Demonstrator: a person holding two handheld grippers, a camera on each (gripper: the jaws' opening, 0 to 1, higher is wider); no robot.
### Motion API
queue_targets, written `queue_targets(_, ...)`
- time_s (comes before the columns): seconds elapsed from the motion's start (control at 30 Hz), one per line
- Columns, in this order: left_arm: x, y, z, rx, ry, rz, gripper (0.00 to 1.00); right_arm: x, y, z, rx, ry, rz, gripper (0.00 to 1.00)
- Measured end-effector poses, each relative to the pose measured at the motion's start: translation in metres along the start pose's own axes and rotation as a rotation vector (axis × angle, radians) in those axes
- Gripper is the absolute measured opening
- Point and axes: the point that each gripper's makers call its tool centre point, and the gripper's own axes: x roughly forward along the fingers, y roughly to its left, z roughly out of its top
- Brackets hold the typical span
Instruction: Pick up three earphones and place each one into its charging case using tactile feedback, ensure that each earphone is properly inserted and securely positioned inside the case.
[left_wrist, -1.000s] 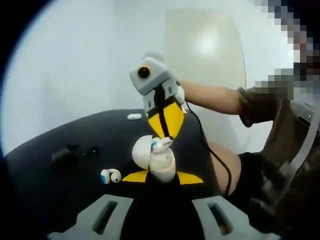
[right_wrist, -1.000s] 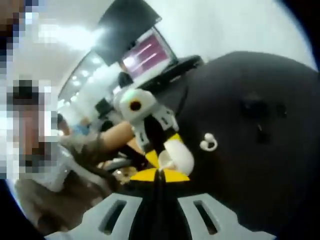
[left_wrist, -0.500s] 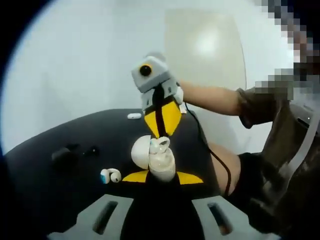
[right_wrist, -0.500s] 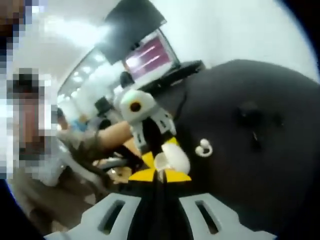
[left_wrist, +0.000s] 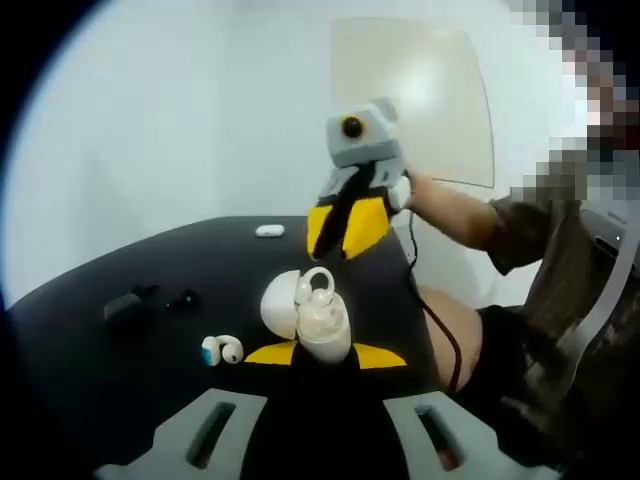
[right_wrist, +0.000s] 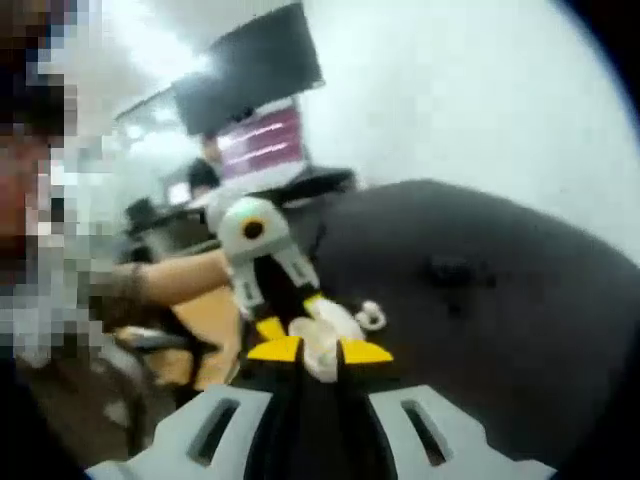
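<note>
The left gripper (left_wrist: 322, 353) had its fingers closed on the open charging case (left_wrist: 312, 318), holding it up above the black surface (left_wrist: 120, 360) with the lid (left_wrist: 280, 303) swung back to the left — a pose that kept the case's mouth facing up and reachable from above. A white earphone (left_wrist: 318, 284) with a hooked loop sat in the top of the case, touching it; whether it was fully seated could not be told, since the loop stood proud of the rim. The right gripper (left_wrist: 347, 225) hung just above and behind the case, clear of the earphone, its yellow fingers close together with nothing visible between them. From the right gripper view those same fingers looked slightly parted, with the case in the left gripper (right_wrist: 300, 340) seen between and just beyond them. On the surface lay another earphone (left_wrist: 222, 350) with a blue tip, near the case on its left, and a small white one (left_wrist: 269, 231) well apart at the far edge — probably left for later. A pair of dark objects (left_wrist: 145, 303) lay to the left, too dim to identify.
</note>
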Motion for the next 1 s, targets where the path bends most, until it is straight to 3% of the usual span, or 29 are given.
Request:
queue_targets(0.1, 0.0, 0.0, 0.0, 0.001, 0.001, 0.002, 0.17, -0.001, -0.003, -0.005, 0.038, -0.014, -0.117, 0.15)
queue_targets(0.23, 0.0, 0.001, 0.0, 0.001, 0.002, 0.005, 0.17, 0.002, 0.004, 0.003, 0.107, -0.1, -0.238, 0.17)
queue_targets(0.33, 0.0, 0.002, -0.001, -0.001, 0.003, 0.006, 0.17, 0.005, -0.008, -0.001, 0.078, -0.094, -0.346, 0.17)
queue_targets(0.57, 0.0, 0.002, -0.001, 0.0, 0.004, 0.008, 0.17, 0.019, -0.017, 0.003, 0.105, -0.113, -0.331, 0.13)
queue_targets(0.63, -0.001, 0.003, -0.001, -0.001, 0.004, 0.007, 0.17, 0.02, -0.015, 0.003, 0.079, -0.091, -0.301, 0.08)
queue_targets(0.77, -0.001, 0.003, -0.001, 0.001, 0.003, 0.007, 0.17, 0.019, -0.013, 0.007, -0.002, -0.066, -0.272, 0.08)
queue_targets(0.93, 0.0, 0.003, -0.002, -0.001, 0.006, 0.007, 0.17, 0.018, 0.004, 0.019, -0.201, -0.004, -0.101, 0.08)
queue_targets(1.0, 0.0, 0.003, -0.002, -0.002, 0.006, 0.007, 0.17, 0.019, 0.007, 0.019, -0.244, 0.059, -0.035, 0.08)
